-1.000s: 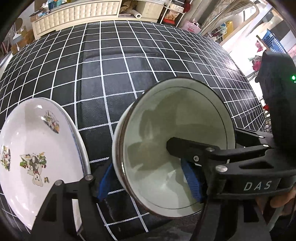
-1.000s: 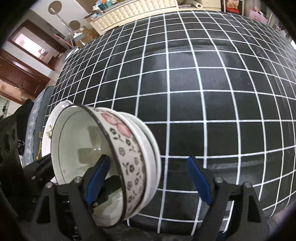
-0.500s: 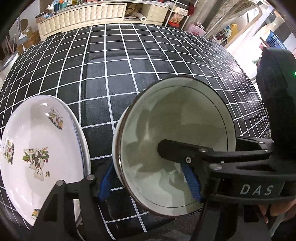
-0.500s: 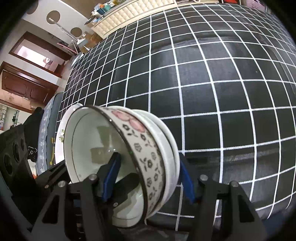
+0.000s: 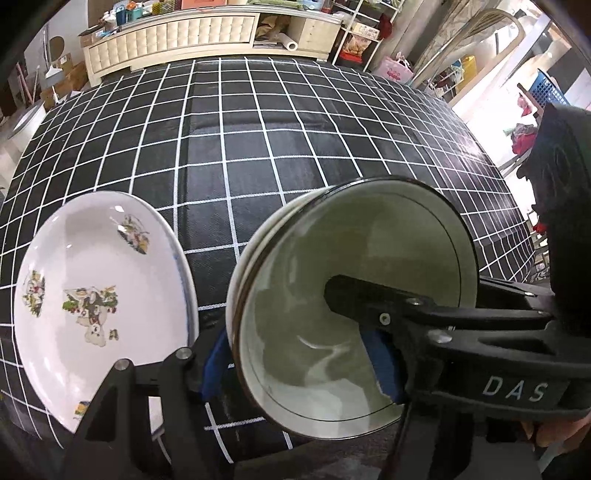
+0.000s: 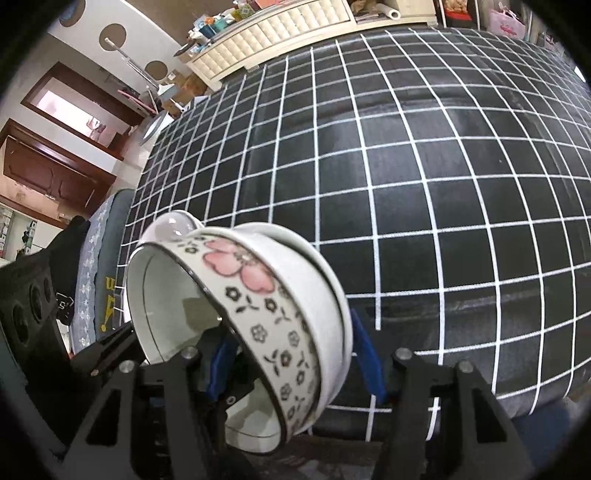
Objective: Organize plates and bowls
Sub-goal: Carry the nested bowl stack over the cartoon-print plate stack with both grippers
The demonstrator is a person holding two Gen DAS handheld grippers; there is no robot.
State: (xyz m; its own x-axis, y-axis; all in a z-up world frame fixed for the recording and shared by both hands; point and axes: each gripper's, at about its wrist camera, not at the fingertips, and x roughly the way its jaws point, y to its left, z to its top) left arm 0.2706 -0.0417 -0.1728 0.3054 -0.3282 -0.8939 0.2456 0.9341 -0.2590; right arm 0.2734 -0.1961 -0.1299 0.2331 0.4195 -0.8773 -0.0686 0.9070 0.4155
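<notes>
The left gripper (image 5: pixel 301 363) clamps the near wall of a stack of nested bowls (image 5: pixel 354 306): one blue pad sits outside the rim on the left, the other presses inside the top bowl's pale interior. The right gripper (image 6: pixel 291 363) grips the same stack (image 6: pixel 258 314) from the other side, with one blue pad inside the floral bowl and the other against the outer white bowl's wall, so both pairs of jaws are closed on the stack's rims. The top bowl shows a dark rim line, a pink flower and small black blossoms on its outside; at least one plain white bowl nests beneath it. The stack is tilted, its mouth turned toward the cameras, and appears lifted clear of the black tablecloth (image 5: pixel 258 155) with its white grid.

Just left of the stack in the left wrist view lies a white plate (image 5: pixel 96 295) printed with cartoon figures, resting on the cloth with another plate's edge showing under it. Beyond the table stands a cream tufted cabinet (image 5: pixel 173 31), with cluttered shelves to its right.
</notes>
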